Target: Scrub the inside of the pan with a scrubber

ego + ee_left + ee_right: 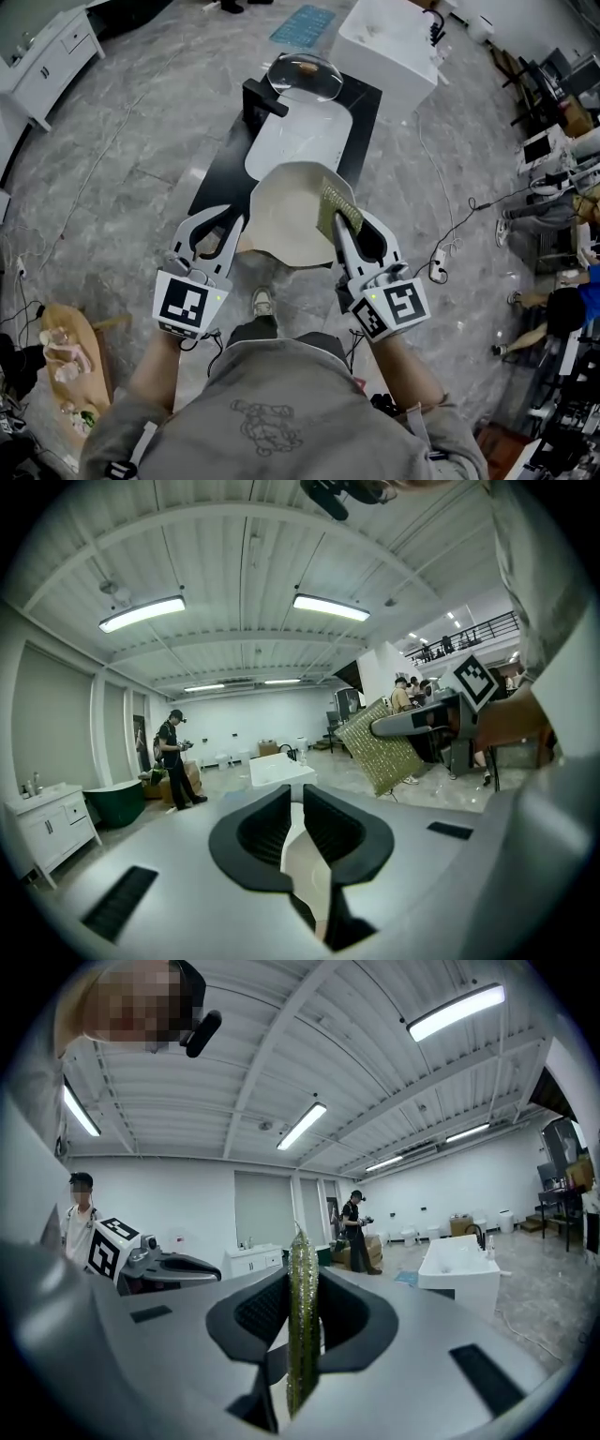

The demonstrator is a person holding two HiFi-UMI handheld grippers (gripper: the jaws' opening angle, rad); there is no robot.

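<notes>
Left tool (240,223) is clamped on the pan (286,220). In the left gripper view I see its jaws almost together, with only the thin cream edge of the pan pinched between them. Right tool (341,221) is closed on the scrubber (333,202). The right gripper view shows the greenish pad edge-on and upright, squeezed by both jaws and sticking out past the tips.

The pan is off the tabletop (217,178). I hold it in the air between the two tools, at the near edge of the black tabletop and partly over the floor (112,187). Its cream inside faces up toward the head camera. The scrubber sits at the pan's right rim, on the inner side. I can't tell whether it presses on the surface.

Beyond the pan, a white sink (300,141) is set into the tabletop. A black faucet (262,98) stands at the sink's far left corner, and a clear glass lid (305,73) lies at the far edge of the tabletop. Both tools point away from me, toward the sink.
</notes>
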